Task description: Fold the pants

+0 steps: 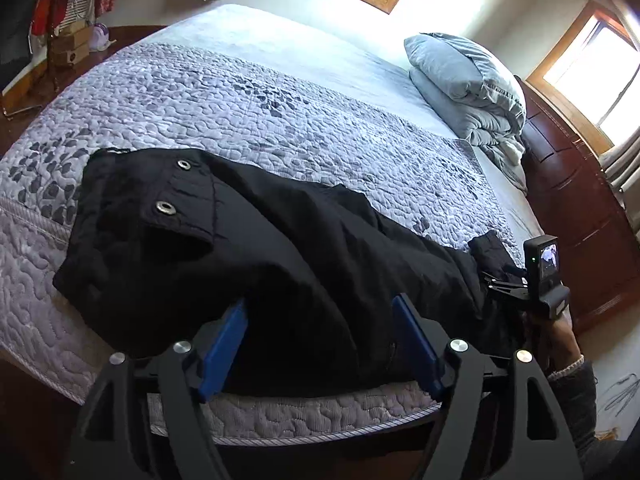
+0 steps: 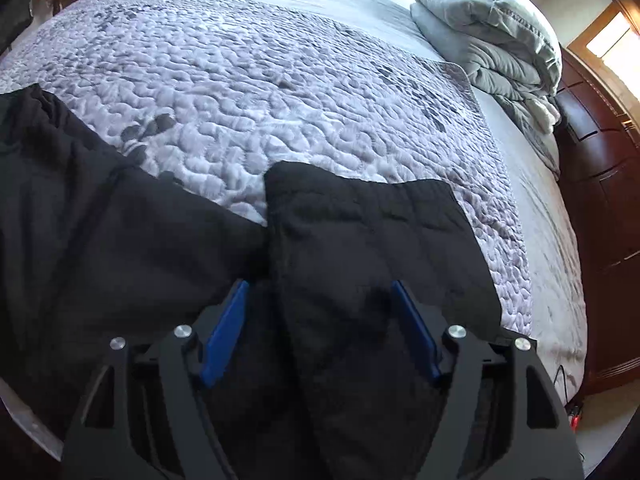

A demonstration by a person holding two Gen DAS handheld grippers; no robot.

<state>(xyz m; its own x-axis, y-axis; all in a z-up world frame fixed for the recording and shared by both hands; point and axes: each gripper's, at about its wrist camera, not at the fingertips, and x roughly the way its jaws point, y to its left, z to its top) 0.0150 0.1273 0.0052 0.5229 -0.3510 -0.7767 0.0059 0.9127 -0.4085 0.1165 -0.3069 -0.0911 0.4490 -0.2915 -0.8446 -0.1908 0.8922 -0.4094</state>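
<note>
Black pants (image 1: 256, 248) lie along the near edge of the bed, waistband with two metal eyelets at the left, legs running right. My left gripper (image 1: 320, 304) is open, its blue pads (image 1: 224, 348) straddling the pants' near edge at the seat. My right gripper (image 2: 320, 288) is open over the leg ends (image 2: 368, 248), which lie doubled back toward me. The right gripper also shows in the left wrist view (image 1: 500, 280), at the leg ends, held by a hand.
The bed has a grey quilted spread (image 1: 240, 96) with leaf prints. Folded grey bedding (image 1: 468, 84) is stacked at the far right by a dark wood headboard (image 1: 580, 208). Boxes and hanging clothes (image 1: 68, 20) stand at the far left.
</note>
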